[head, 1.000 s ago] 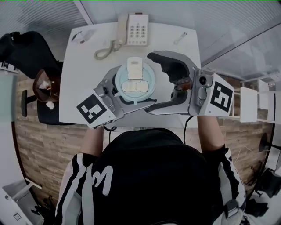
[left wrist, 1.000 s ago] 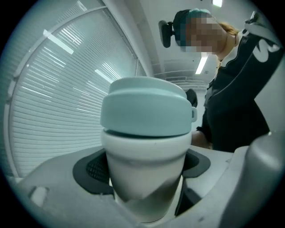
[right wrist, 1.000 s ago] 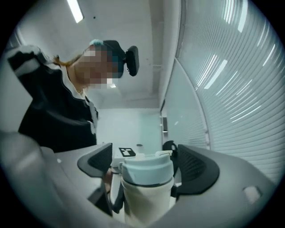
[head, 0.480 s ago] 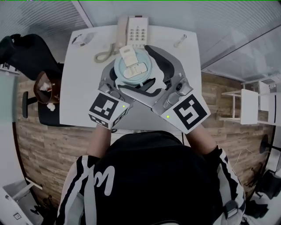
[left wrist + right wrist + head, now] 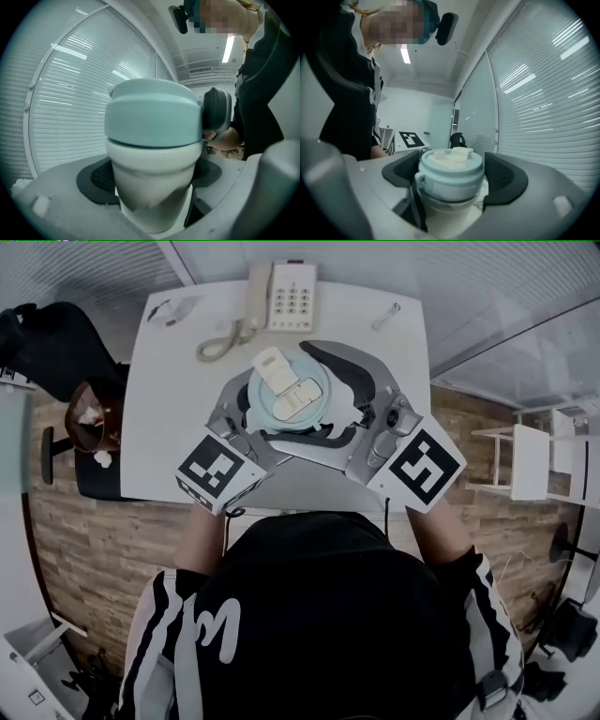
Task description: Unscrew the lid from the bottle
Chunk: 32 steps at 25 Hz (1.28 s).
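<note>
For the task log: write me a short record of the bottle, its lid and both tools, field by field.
bottle: white body, upright
lid: pale blue, seated on the bottle
left tool: shut on the bottle's body, below the lid
right tool: shut on the lid, one pad on each side
table: white, with a phone at its far edge
task state: lid not yet off
</note>
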Each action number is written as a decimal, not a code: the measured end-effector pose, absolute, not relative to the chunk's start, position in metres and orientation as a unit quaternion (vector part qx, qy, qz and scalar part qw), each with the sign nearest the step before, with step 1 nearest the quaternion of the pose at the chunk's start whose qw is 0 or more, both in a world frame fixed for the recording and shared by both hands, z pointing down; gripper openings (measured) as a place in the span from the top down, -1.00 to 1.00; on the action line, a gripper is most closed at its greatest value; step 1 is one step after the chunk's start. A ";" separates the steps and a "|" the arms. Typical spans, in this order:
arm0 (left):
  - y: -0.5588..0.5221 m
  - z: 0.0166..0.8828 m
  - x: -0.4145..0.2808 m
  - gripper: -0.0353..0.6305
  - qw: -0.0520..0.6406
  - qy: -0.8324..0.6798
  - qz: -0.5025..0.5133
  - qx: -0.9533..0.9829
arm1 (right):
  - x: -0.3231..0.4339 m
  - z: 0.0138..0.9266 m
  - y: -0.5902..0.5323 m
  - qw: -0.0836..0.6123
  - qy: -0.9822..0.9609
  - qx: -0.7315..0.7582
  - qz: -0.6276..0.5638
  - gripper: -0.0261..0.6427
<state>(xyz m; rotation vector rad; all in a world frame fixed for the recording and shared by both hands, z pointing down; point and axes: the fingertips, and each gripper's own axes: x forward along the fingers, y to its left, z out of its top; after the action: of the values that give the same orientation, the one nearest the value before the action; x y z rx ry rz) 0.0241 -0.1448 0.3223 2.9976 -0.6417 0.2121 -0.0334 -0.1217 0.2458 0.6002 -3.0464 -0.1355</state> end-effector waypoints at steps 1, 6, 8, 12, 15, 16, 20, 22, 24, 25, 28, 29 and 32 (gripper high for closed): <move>-0.140 0.319 0.025 -0.41 0.031 -0.195 0.070 0.978 | -0.033 0.244 -0.117 0.017 -0.984 0.172 -0.048 -0.36; -0.114 0.312 0.031 -0.41 0.020 -0.096 0.077 0.992 | -0.030 0.237 -0.094 0.010 -0.996 0.070 -0.052 -0.36; -0.104 0.311 0.031 -0.41 0.017 -0.058 0.085 0.995 | -0.031 0.237 -0.087 0.013 -0.998 0.031 -0.048 -0.36; -0.089 0.313 0.032 -0.41 0.018 -0.002 0.099 0.995 | -0.029 0.235 -0.075 0.014 -0.998 -0.022 -0.055 -0.36; -0.073 0.306 0.034 -0.41 0.008 0.038 0.090 0.995 | -0.025 0.232 -0.060 0.002 -0.996 -0.065 -0.058 -0.36; -0.068 0.302 0.035 -0.41 0.007 0.051 0.086 0.995 | -0.024 0.229 -0.056 -0.004 -0.995 -0.083 -0.053 -0.36; -0.050 0.291 0.040 -0.41 0.005 0.109 0.084 0.990 | -0.018 0.216 -0.042 -0.016 -0.987 -0.158 -0.034 -0.36; -0.041 0.288 0.040 -0.41 -0.001 0.137 0.086 0.987 | -0.017 0.212 -0.035 -0.012 -0.981 -0.191 -0.031 -0.36; -0.034 0.286 0.039 -0.41 -0.002 0.154 0.086 0.984 | -0.017 0.209 -0.029 -0.013 -0.977 -0.213 -0.031 -0.36; -0.032 0.286 0.039 -0.41 -0.001 0.158 0.084 0.984 | -0.017 0.207 -0.028 -0.018 -0.975 -0.218 -0.029 -0.36; -0.032 0.288 0.039 -0.41 0.000 0.155 0.087 0.984 | -0.016 0.202 -0.027 -0.040 -0.974 -0.222 -0.019 -0.36; -0.033 0.290 0.040 -0.41 -0.001 0.151 0.090 0.984 | -0.017 0.200 -0.028 -0.046 -0.974 -0.220 -0.018 -0.36; -0.036 0.293 0.041 -0.41 -0.005 0.140 0.092 0.986 | -0.019 0.197 -0.030 -0.049 -0.977 -0.206 -0.026 -0.36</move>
<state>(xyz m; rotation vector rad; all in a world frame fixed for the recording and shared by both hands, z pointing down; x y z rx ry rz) 0.0407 -0.0361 0.2929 3.1068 0.4399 0.2902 -0.0187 -0.0302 0.1973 -0.6694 -3.1686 -0.0847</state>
